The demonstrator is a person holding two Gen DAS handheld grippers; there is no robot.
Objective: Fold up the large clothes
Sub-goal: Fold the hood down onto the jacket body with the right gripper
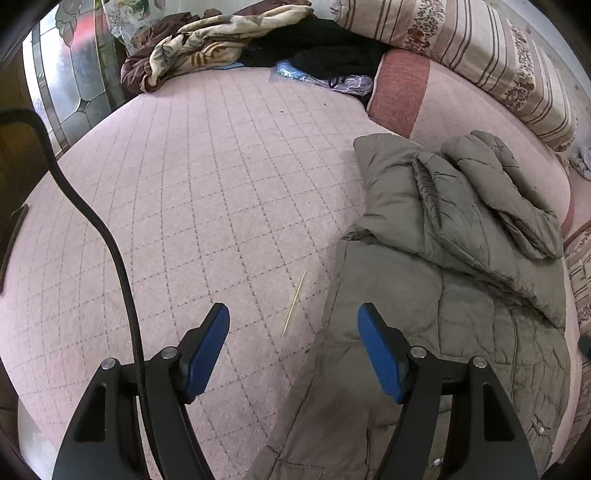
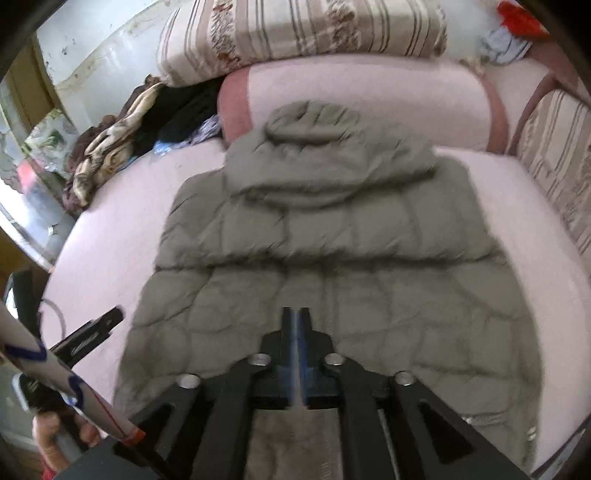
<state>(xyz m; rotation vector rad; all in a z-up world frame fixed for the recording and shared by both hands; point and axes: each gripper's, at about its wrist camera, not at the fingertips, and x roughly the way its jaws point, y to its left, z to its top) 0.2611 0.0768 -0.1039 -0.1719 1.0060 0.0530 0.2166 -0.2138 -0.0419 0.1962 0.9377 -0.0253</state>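
An olive-grey quilted puffer jacket lies on the pink checked bedcover, its hood at the far end and sleeves folded across its body. My left gripper is open and empty above the jacket's left edge, one finger over the cover, the other over the jacket. In the right wrist view the jacket lies spread, hood away from me. My right gripper is shut with nothing between its fingers, above the jacket's lower middle. The left gripper also shows at the jacket's left edge.
A thin wooden stick lies on the cover beside the jacket. A brown floral blanket and dark clothes are heaped at the far edge. Striped pillows and a pink bolster lie beyond the hood. A black cable hangs at left.
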